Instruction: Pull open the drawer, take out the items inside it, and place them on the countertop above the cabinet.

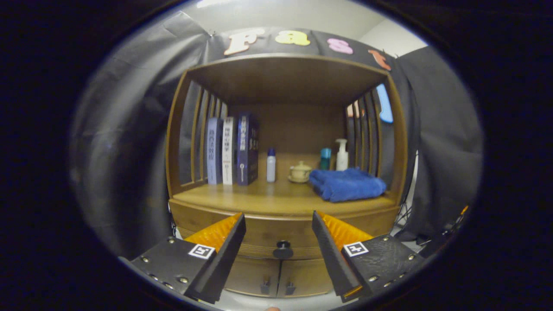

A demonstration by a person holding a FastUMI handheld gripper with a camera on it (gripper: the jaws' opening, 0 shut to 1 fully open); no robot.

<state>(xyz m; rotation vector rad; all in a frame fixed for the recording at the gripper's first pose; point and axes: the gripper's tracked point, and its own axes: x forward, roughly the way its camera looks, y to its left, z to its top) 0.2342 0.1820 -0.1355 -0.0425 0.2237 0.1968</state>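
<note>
Black cloth is draping the booth behind a wooden cabinet (283, 142), whose open shelf is serving as the countertop (276, 199). Beyond the fingers, three books (232, 150) are standing upright, with a small white bottle (271, 165) just beside them, then a lidded cup on a saucer (300, 172), a teal bottle (325, 158) and a pump dispenser (341, 154) further along; a folded blue towel (347, 183) is lying in front of those last two. The gripper (279, 225) is hovering with its fingers spread wide and holding nothing. Between and just ahead of them, the drawer (276, 237) is sitting closed under the countertop, its dark round knob (283, 249) centred in the gap and not yet touched. Two small cupboard doors (276, 276) are showing below it. The opening step appears to be only beginning: the next move likely calls for advancing until the fingers are flanking the knob, closing on it, then pulling straight back. What the drawer is holding cannot be told.
</note>
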